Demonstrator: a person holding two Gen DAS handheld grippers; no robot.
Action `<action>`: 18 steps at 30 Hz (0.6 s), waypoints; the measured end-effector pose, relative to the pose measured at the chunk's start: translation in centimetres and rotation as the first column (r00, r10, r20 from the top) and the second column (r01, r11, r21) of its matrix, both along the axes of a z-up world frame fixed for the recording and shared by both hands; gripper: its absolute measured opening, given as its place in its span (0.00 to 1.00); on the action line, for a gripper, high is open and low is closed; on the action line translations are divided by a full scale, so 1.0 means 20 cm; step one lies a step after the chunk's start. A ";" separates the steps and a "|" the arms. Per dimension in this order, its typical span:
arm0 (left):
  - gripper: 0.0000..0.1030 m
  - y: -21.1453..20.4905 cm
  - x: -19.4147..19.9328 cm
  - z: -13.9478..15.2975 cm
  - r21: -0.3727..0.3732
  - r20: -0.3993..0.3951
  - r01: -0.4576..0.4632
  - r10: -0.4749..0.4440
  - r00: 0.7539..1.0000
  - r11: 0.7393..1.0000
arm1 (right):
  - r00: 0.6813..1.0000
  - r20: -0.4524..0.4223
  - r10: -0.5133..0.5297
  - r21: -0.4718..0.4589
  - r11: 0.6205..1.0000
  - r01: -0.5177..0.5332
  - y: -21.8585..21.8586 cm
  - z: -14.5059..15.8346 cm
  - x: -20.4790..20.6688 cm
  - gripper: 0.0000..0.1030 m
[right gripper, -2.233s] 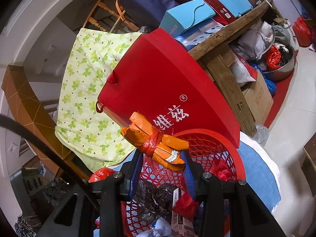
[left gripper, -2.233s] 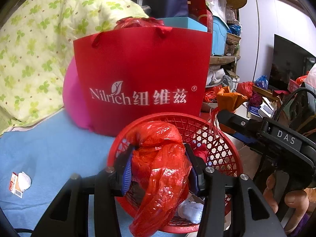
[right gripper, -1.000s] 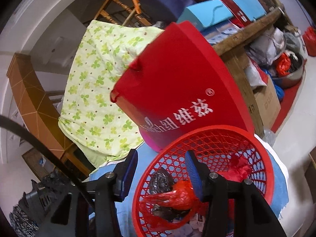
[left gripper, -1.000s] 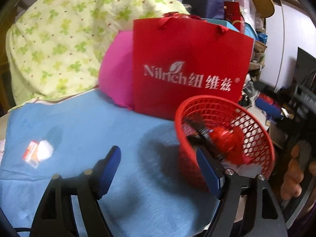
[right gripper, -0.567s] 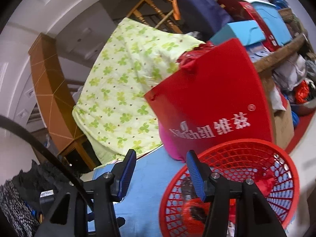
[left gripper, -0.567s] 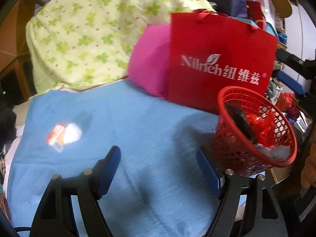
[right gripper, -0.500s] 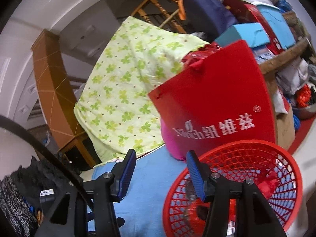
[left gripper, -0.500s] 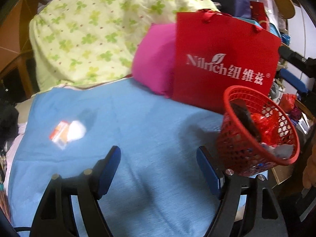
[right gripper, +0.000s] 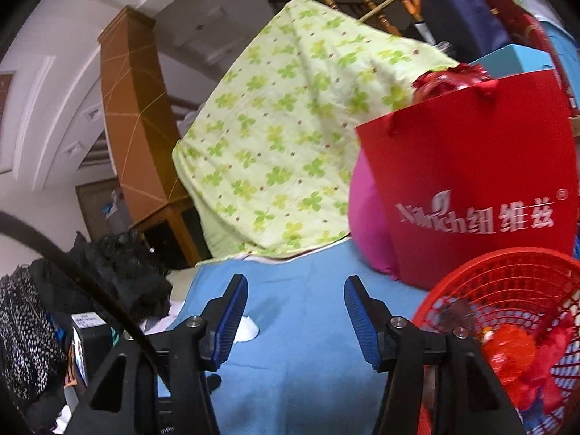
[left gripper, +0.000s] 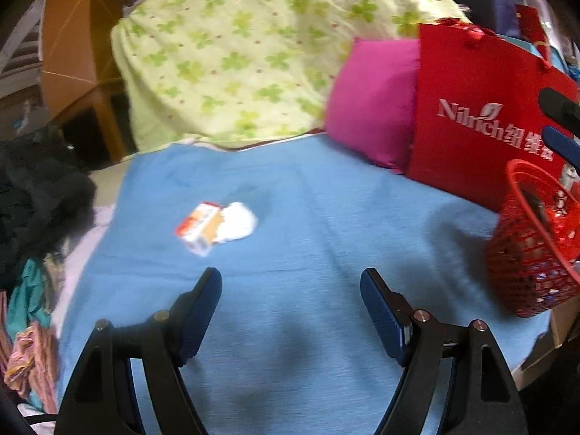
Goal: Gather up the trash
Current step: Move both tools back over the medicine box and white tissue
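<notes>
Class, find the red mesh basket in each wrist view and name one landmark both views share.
Left wrist view: the red mesh basket sits at the far right edge, on the blue cloth.
Right wrist view: it fills the lower right corner.
Shared landmark: the red paper bag with white lettering, right behind the basket.

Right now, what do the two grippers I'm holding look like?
Both match. The left gripper has two black angular plastic arms with triangular cut-outs and silver screws, ending in fingers faced with dark blue ribbed pads. The right gripper has the same black frame, screws and blue pads; a thin black cable curves past its left side. No hands or sleeves show.
</notes>
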State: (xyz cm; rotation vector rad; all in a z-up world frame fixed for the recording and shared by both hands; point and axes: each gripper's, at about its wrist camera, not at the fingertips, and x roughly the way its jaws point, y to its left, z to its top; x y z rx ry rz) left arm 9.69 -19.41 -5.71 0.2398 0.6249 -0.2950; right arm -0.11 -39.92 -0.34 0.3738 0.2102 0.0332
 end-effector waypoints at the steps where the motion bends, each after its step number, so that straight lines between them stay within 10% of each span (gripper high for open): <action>1: 0.77 0.02 0.01 0.00 0.004 0.002 -0.010 0.010 1.000 1.000 | 1.000 -0.009 0.010 -0.001 1.000 -0.010 0.02 -0.01 0.02 0.59; 18: 0.77 0.23 0.10 -0.10 0.044 -0.015 -0.083 0.083 0.996 0.996 | 0.982 -0.159 0.100 -0.030 0.994 -0.106 0.27 -0.15 0.29 0.61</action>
